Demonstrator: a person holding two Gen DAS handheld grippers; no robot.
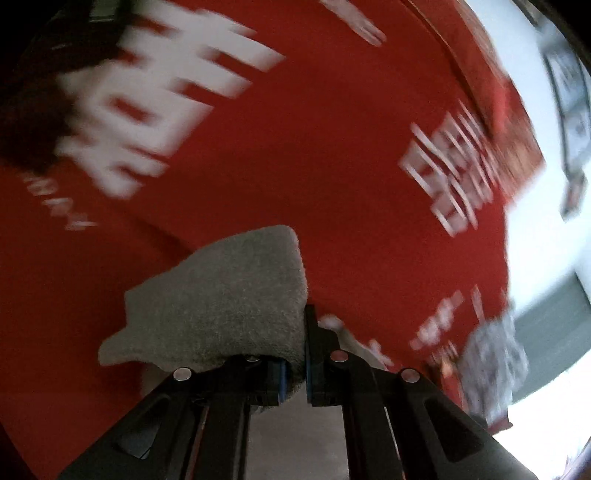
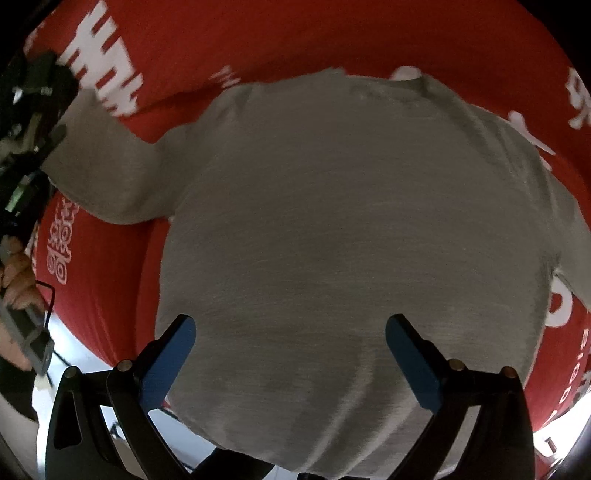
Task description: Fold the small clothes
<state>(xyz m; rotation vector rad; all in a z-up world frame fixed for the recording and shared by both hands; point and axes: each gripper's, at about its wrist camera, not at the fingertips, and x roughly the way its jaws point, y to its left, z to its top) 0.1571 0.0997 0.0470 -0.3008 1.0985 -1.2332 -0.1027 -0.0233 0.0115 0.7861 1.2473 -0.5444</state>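
A small grey knit sweater (image 2: 351, 229) lies flat on a red cloth with white print (image 2: 332, 33). My right gripper (image 2: 290, 334) is open, its blue pads (image 2: 173, 354) spread just above the sweater's near hem. My left gripper (image 1: 295, 373) is shut on the cuff of the sweater's grey sleeve (image 1: 225, 295), which bunches over the left finger. In the right wrist view that gripper (image 2: 40, 107) shows at the far left, at the end of the stretched-out sleeve (image 2: 110, 173). The left wrist view is blurred by motion.
The red cloth (image 1: 295, 147) covers the table and hangs past its edge over a pale floor (image 1: 546, 258). A crumpled grey-white object (image 1: 491, 362) lies at the cloth's right edge. The person's hand (image 2: 18, 280) holds the left gripper's handle.
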